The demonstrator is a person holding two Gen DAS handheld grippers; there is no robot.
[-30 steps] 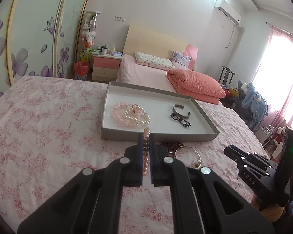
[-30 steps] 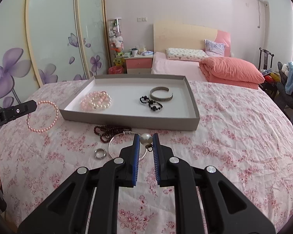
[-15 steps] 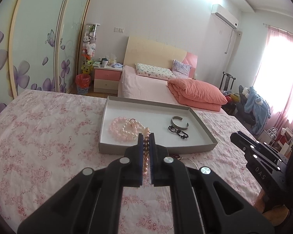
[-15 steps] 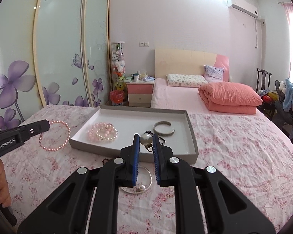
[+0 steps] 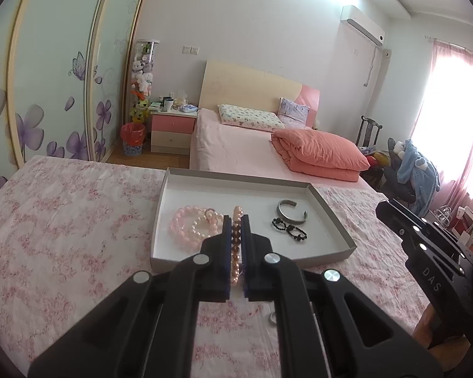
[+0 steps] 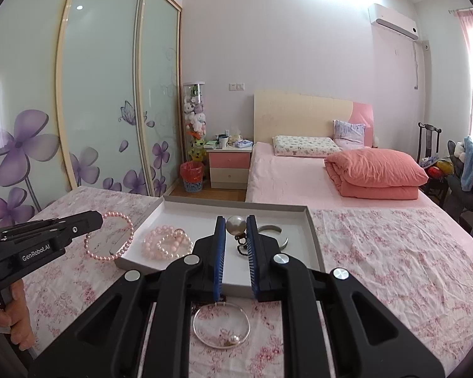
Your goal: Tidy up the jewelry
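Note:
My left gripper [image 5: 236, 220] is shut on a pink pearl bracelet [image 5: 235, 252], held in the air at the near edge of the grey tray [image 5: 331, 217]. The right wrist view shows that bracelet [image 6: 110, 236] hanging as a loop from the left gripper [image 6: 93, 220], just left of the tray [image 6: 313, 236]. My right gripper [image 6: 235, 222] is shut on the large pearl [image 6: 235, 224] of a silver bangle [image 6: 221, 326], whose hoop hangs below the fingers. In the tray lie pink bead bracelets [image 5: 192, 226], a silver cuff [image 5: 291, 212] and a black bead piece [image 5: 288, 231].
The tray rests on a bedspread with pink flowers [image 5: 63, 220]. A small silver ring [image 5: 271, 317] lies on it under my left gripper. A person's hand [image 6: 12, 315] holds the left gripper's handle. Behind are a second bed [image 6: 299, 176], a nightstand and sliding wardrobe doors.
Both grippers have risen and come closer to the tray. The bangle has left the bedspread and now hangs from the right gripper. The pink bracelet has moved toward the tray's edge.

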